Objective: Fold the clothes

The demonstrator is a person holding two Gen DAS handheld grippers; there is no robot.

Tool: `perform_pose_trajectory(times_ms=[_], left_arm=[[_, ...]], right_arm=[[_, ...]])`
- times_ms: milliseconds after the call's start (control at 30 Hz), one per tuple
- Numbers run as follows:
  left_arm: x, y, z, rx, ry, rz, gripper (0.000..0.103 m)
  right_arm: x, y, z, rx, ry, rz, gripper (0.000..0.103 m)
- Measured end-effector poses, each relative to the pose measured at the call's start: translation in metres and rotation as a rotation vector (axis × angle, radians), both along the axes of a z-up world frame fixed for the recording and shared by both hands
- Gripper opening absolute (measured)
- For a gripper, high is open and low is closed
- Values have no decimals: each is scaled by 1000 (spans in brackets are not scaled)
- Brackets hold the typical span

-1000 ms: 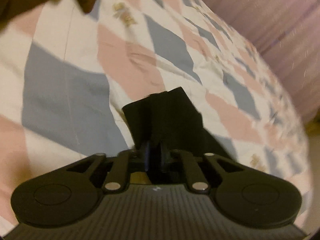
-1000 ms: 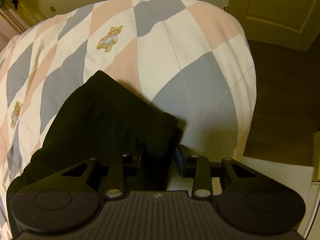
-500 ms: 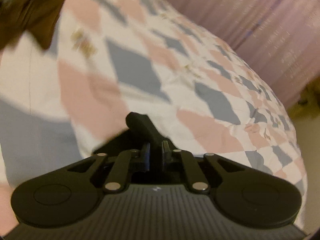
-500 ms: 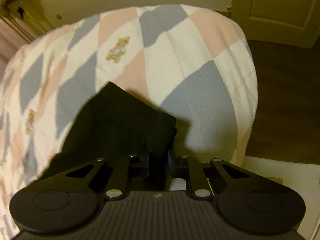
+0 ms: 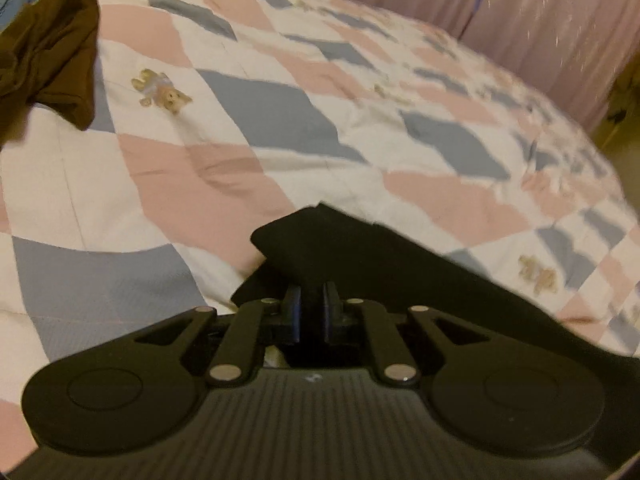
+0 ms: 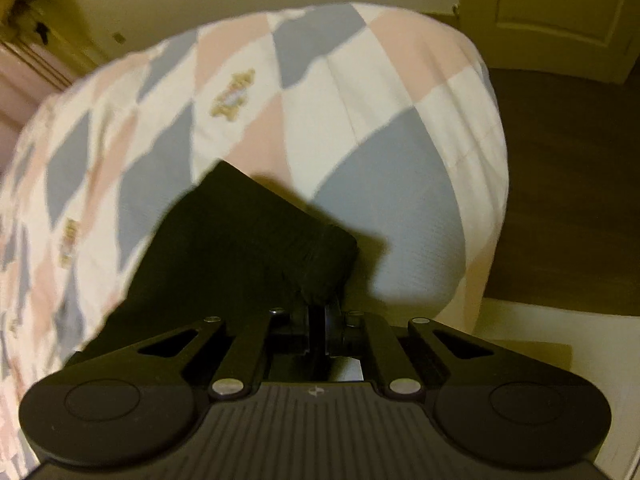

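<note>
A black garment (image 5: 360, 248) lies across a quilted bedspread (image 5: 248, 168) patterned in pink, grey-blue and white diamonds with small teddy bears. My left gripper (image 5: 311, 307) is shut on one folded corner of it, the cloth running off to the right. In the right wrist view the same black garment (image 6: 248, 240) has a ribbed, bunched edge, and my right gripper (image 6: 319, 328) is shut on that edge near the bed's corner. Both held ends are lifted slightly above the bedspread.
A brown garment (image 5: 52, 56) lies crumpled at the upper left of the bed. Pink curtains (image 5: 520, 12) hang behind the bed. The bed's rounded corner (image 6: 472, 208) drops to a dark wooden floor (image 6: 568, 184), with a door (image 6: 560, 12) beyond.
My right gripper closed on the ribbed edge of the black garment. Both grippers rose and pulled back, and the left view swung up across the bed with the cloth stretched rightward.
</note>
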State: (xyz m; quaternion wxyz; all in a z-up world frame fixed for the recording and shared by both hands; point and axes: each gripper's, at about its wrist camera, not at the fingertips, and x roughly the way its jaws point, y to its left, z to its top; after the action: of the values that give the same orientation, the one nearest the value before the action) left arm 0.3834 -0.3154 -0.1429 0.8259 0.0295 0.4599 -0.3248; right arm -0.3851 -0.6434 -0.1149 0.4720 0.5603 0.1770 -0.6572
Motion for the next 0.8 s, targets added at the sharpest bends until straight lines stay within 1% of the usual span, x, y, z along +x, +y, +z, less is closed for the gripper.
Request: perform_pose_trajectory(times_ms=[67, 100, 133, 167, 200, 233, 267, 300, 333, 367, 400, 467, 500, 533, 567, 600, 633, 667, 733, 767, 800], left_arm=[[-1, -1, -3, 29, -14, -21, 8], [-3, -5, -9, 64, -11, -38, 8], [-4, -10, -15, 105, -6, -59, 8], [-7, -16, -20, 147, -8, -83, 10], [-13, -21, -21, 190, -26, -116, 11], [-18, -25, -20, 226, -48, -145, 14], [-22, -25, -15, 241, -73, -158, 18], [-24, -22, -9, 248, -87, -152, 21], [-25, -17, -2, 257, -100, -120, 31], [-26, -10, 6, 265, -109, -67, 38], [-28, -5, 14, 265, -117, -22, 39], [-40, -3, 30, 224, -126, 13, 39], [-51, -14, 35, 219, -148, -23, 41], [-62, -25, 39, 213, -170, -59, 48], [-73, -37, 44, 208, -192, -95, 60], [-82, -47, 45, 211, -205, -125, 66], [-86, -54, 38, 235, -194, -139, 69], [-90, -61, 31, 260, -183, -154, 69], [-98, -76, 17, 310, -161, -183, 69], [-102, -83, 10, 334, -150, -197, 69], [-105, -90, 3, 359, -139, -211, 69]], right_arm=[[2, -4, -2, 8, 36, 31, 5], [3, -7, -8, 33, 54, 46, 6], [5, -9, -15, 58, 72, 61, 9], [6, -12, -21, 83, 89, 76, 16], [9, -14, -23, 97, 117, 92, 19], [15, -14, -20, 99, 154, 111, 29], [21, -14, -14, 100, 200, 129, 44], [25, -13, -6, 96, 254, 142, 49], [28, -11, 2, 83, 310, 156, 50], [32, -8, 11, 65, 364, 171, 50], [37, -6, 18, 40, 405, 180, 50], [49, -2, 26, -18, 494, 205, 48], [57, -1, 28, -41, 547, 224, 48], [66, 0, 28, -60, 607, 246, 46], [73, 0, 27, -65, 655, 261, 48], [78, -2, 24, -56, 691, 270, 48], [81, -2, 20, -61, 696, 280, 48], [79, -2, 17, -80, 643, 300, 49], [71, -3, 7, -114, 490, 365, 49], [66, -4, -2, -105, 444, 400, 51], [61, -7, -10, -71, 430, 421, 50]])
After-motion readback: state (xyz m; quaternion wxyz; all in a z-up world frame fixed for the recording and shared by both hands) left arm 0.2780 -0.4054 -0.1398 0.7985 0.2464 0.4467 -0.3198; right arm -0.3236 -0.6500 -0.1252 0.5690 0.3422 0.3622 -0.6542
